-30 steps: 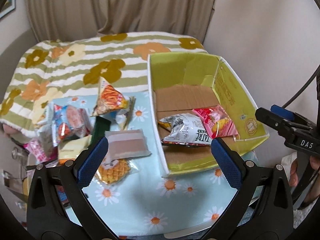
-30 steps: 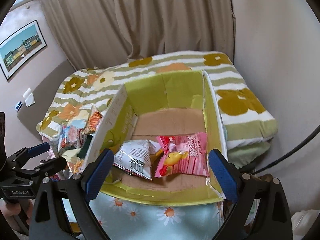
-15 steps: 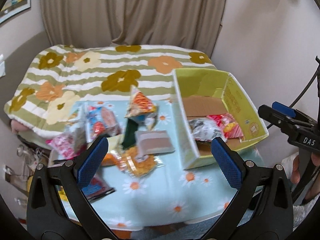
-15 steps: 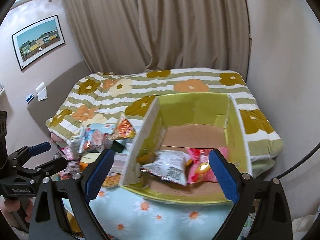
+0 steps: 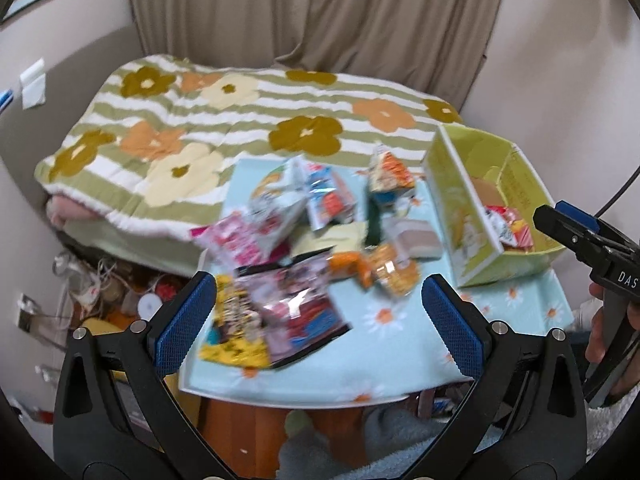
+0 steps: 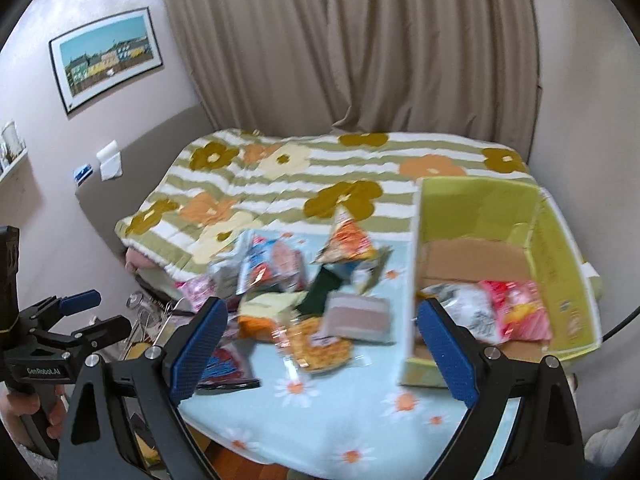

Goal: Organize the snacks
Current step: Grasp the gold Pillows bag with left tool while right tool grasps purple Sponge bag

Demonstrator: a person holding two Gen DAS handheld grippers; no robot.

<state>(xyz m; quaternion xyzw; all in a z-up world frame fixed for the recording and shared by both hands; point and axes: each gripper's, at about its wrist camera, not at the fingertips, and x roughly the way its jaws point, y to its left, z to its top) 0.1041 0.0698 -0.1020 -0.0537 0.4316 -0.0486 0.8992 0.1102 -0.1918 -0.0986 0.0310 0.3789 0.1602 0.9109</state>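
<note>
A pile of several snack packets [image 5: 312, 224] [image 6: 304, 292] lies on a small table with a light blue daisy cloth [image 5: 392, 344] [image 6: 360, 420]. At the table's right end stands an open green cardboard box [image 5: 516, 176] [image 6: 560, 240], and a silver bag [image 6: 472, 308] and a pink bag [image 6: 516, 312] lie inside it. My left gripper [image 5: 318, 320] hangs open above the table's near left edge, with a dark pink packet [image 5: 296, 312] below the empty gap. My right gripper [image 6: 320, 356] is open too, above the near edge, holding nothing.
A bed with a green striped flower blanket [image 5: 224, 120] [image 6: 300, 176] lies behind the table. Beige curtains [image 6: 352, 48] hang at the back. Cables and clutter [image 5: 100, 280] sit on the floor at the left. A framed picture [image 6: 106, 58] hangs on the left wall.
Both grippers have drawn back and to the left, so the box has slid to the right in both views and the whole snack pile has come into sight. Jaws stayed open.
</note>
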